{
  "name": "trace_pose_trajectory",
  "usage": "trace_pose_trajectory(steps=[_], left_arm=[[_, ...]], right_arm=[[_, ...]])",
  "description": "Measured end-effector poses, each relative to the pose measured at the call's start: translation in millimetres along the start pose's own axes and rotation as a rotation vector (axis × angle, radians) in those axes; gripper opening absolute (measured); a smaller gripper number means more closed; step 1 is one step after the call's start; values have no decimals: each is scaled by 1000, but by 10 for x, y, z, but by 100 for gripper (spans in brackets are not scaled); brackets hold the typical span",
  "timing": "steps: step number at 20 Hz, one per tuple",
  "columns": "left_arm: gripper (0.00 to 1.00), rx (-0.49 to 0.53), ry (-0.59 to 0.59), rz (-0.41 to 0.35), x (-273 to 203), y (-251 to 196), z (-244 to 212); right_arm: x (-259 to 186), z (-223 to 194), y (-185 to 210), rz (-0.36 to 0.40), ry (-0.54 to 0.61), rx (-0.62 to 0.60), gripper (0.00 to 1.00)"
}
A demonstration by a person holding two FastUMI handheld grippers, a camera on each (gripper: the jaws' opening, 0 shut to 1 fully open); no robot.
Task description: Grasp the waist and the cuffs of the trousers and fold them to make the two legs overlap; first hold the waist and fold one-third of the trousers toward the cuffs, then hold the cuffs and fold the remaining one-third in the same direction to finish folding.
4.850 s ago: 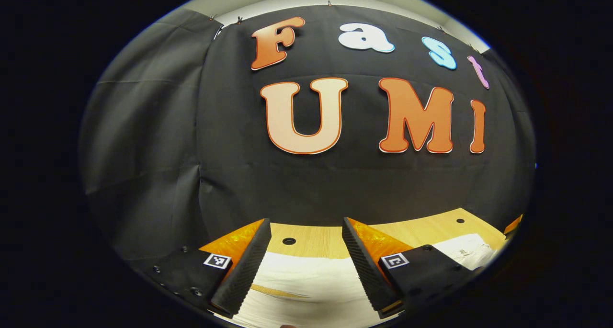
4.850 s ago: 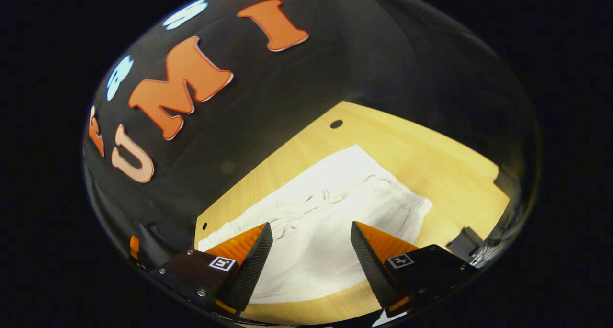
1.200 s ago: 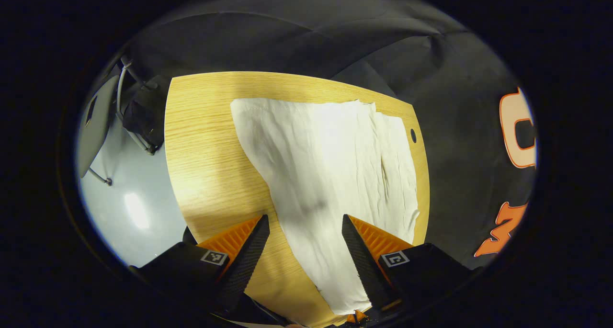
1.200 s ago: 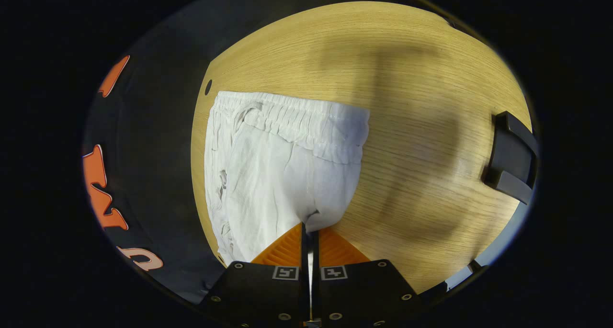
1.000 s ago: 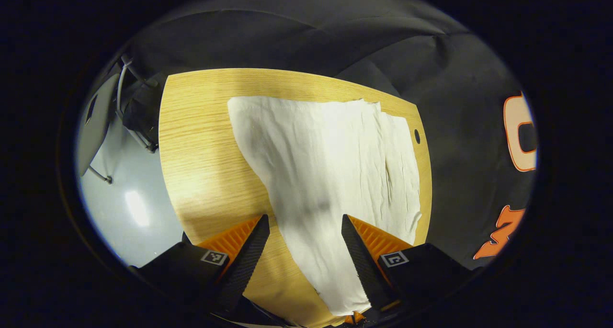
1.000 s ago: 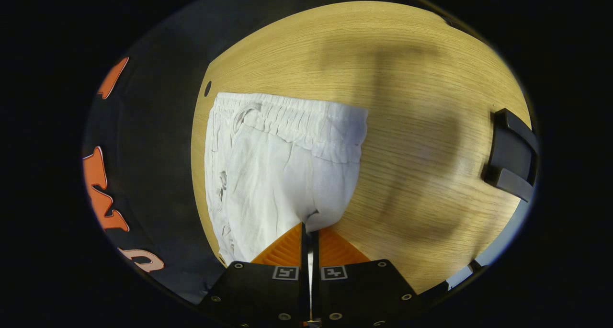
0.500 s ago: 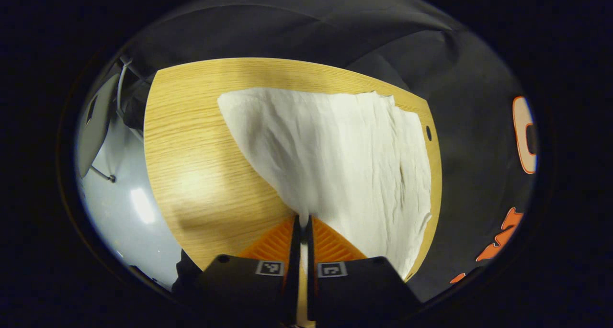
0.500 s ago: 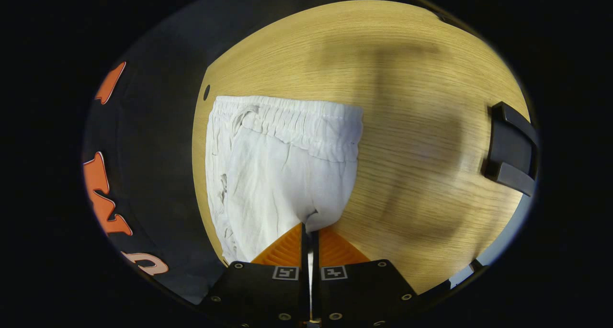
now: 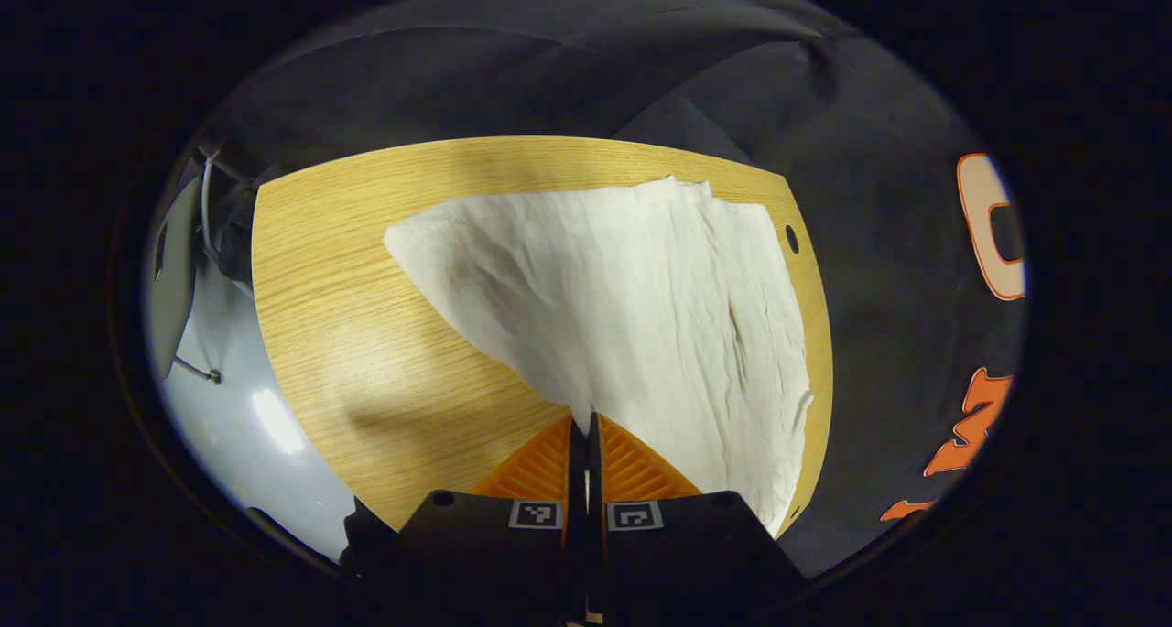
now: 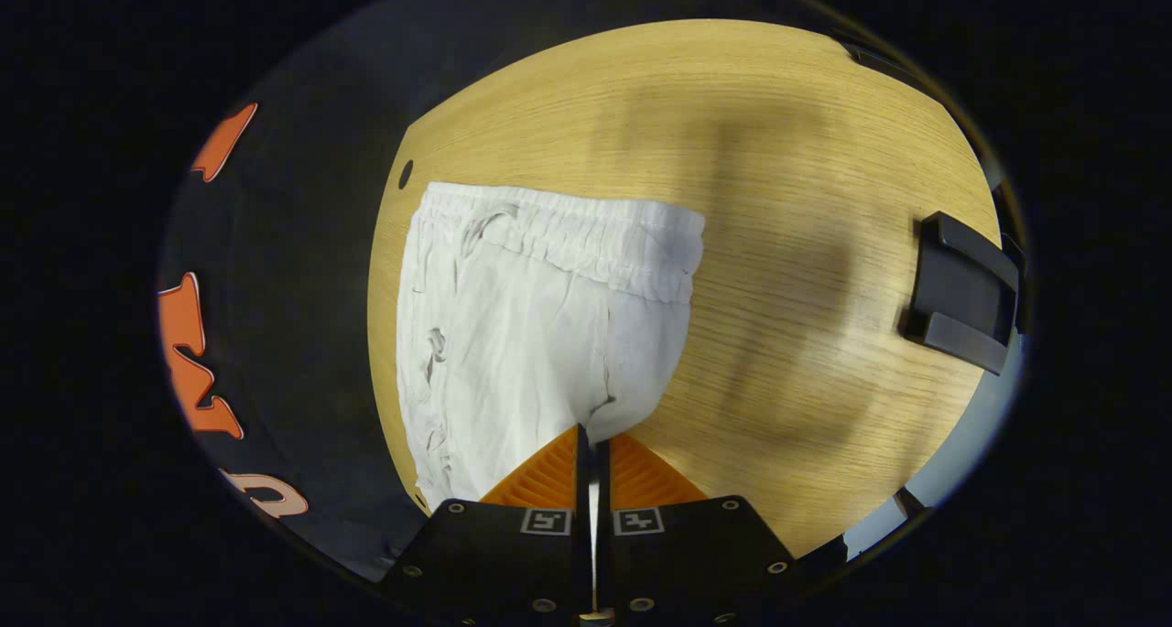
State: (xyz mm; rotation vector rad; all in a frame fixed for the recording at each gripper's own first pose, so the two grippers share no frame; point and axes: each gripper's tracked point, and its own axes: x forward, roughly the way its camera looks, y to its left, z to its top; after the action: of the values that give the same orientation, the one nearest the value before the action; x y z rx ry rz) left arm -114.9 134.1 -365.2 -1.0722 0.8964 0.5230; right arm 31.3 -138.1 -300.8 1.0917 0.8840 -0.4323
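In the left gripper view, my left gripper sits at bottom centre with its jaws pinched together on the near edge of the white trousers, whose leg fabric fans from that pinch up to the upper middle of the frame across the wooden table; a grey floor shows at far left and a small hole in the tabletop at upper right. The cloth reaches almost to the table's right edge there, so I judge that a pull toward that side could drag the legs off the board. In the right gripper view, my right gripper is likewise closed on the fabric at bottom centre, below the elastic waistband that runs across the middle-left; a black block sits at the table's right rim. Each pinch catches only a thin edge, and I cannot tell how many layers I hold. If I lift unevenly, or one grip has only the top layer, the legs may twist, slip free or overlap crookedly.
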Motion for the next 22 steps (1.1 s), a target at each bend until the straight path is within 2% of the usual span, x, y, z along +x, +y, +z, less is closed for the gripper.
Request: trace_pose_trajectory(steps=[6, 10, 18, 22], left_arm=[[4, 75, -24, -112, -289, -583, 216], [4, 129, -25, -174, -368, -1030, 377], [3, 247, -37, -230, -247, -1830, 736], [2, 298, -42, -261, -108, -2337, 882]], right_arm=[[-431, 59, 332, 90, -53, -8, 1], [-625, 158, 785, 154, -87, -44, 1], [-486, 380, 1643, 197, -82, -131, 1], [-314, 479, 1977, 183, -70, -158, 1]])
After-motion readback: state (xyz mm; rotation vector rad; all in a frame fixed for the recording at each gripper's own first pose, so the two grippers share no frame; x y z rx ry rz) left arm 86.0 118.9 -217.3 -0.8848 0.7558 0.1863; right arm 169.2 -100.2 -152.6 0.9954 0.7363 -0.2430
